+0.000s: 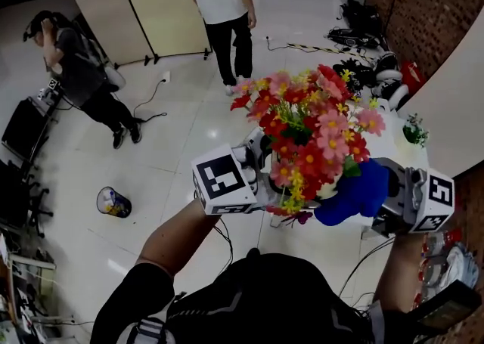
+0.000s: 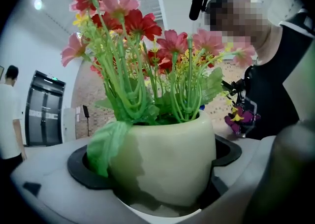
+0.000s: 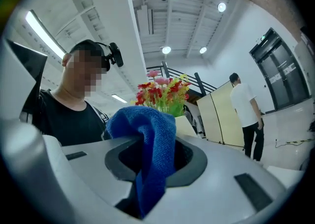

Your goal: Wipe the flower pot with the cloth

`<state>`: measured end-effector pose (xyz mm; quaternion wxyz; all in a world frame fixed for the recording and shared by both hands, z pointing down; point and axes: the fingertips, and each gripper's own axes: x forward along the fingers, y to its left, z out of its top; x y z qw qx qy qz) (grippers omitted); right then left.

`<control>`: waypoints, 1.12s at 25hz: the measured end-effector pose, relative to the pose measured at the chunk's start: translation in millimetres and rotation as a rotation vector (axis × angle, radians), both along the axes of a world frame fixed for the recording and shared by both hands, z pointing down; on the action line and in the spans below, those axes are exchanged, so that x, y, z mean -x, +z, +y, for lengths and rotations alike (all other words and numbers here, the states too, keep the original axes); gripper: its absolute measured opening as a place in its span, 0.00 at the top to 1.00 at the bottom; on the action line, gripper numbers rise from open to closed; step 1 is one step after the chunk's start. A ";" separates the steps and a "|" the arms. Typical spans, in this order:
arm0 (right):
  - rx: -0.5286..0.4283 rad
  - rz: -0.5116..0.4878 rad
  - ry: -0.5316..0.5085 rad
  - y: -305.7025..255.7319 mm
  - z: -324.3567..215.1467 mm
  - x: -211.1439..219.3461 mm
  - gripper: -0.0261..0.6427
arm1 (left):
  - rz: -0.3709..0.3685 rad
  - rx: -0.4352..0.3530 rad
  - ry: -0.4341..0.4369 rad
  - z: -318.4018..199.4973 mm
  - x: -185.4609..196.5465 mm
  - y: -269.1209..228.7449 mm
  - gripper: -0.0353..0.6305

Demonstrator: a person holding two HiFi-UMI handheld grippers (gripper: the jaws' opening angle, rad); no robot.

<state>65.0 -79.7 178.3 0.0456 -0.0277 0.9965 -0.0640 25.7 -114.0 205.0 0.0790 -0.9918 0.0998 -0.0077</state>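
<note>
Our left hand-held gripper [image 1: 243, 178] is clamped on the pot [image 2: 167, 159]. Its jaws press the rounded cream wall from both sides, and the pot is held up in the air, well above the floor. Our right hand-held gripper [image 1: 395, 196] is closed on the blue cloth [image 3: 147, 149], which bunches above its jaws and hangs down between them. In the head view the cloth [image 1: 355, 195] sits right against the pot's side, opposite the left hand-held gripper, though we cannot tell whether they touch.

We judge the main risk to be the grip. The wall is smooth and curved, so a hard push from the cloth could twist the pot or squeeze it out of the jaws and drop it. Rubbing too high could snag the stems. The blooms also hide most of the pot from above, so we could miss patches.

The pot is full of flowers [image 2: 147, 60], red and pink with some yellow on green stems, and one leaf [image 2: 106, 146] droops over the rim. Far beyond the left hand-held gripper a small bin [image 1: 113, 202] lies on the floor. We cannot make out what is in it.
</note>
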 end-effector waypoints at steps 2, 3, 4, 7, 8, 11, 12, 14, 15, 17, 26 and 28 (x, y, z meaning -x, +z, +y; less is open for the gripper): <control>0.017 -0.019 0.011 -5.1 -4.4 1.9 0.83 | 0.000 0.001 0.007 5.6 1.3 -5.7 0.06; 0.023 -0.026 0.014 -9.3 -7.9 1.4 0.83 | 0.002 0.006 0.016 8.7 1.4 -9.2 0.06; 0.026 -0.030 0.013 -13.6 -11.7 0.8 0.83 | 0.003 0.008 0.026 11.9 1.3 -12.7 0.06; 0.019 -0.036 -0.007 -23.9 -23.3 -2.0 0.83 | 0.016 0.016 0.048 18.1 -0.1 -22.2 0.06; 0.020 -0.043 -0.019 -26.4 -27.0 -3.5 0.83 | 0.022 0.019 0.054 19.2 -1.6 -23.8 0.06; 0.046 -0.066 -0.075 -29.7 -37.3 -5.6 0.83 | 0.034 0.031 0.062 19.7 -6.1 -23.6 0.06; 0.061 -0.073 -0.090 -29.0 -41.5 -4.4 0.83 | 0.033 0.032 0.059 19.3 -5.9 -22.8 0.06; 0.094 -0.087 -0.116 -27.5 -50.9 0.1 0.83 | 0.026 0.027 0.052 19.6 -3.8 -22.5 0.06; 0.107 -0.093 -0.128 -27.4 -55.6 2.9 0.83 | 0.023 0.026 0.050 20.4 -2.9 -23.0 0.06; 0.124 -0.096 -0.144 -27.8 -64.5 9.5 0.83 | 0.026 0.034 0.056 22.3 -2.5 -24.4 0.06; 0.169 -0.051 -0.259 -21.1 -82.0 46.2 0.83 | 0.091 0.045 0.129 31.5 -7.6 -36.0 0.06; 0.162 -0.063 -0.252 -23.2 -85.8 37.9 0.83 | 0.090 0.050 0.125 31.6 -7.0 -36.0 0.06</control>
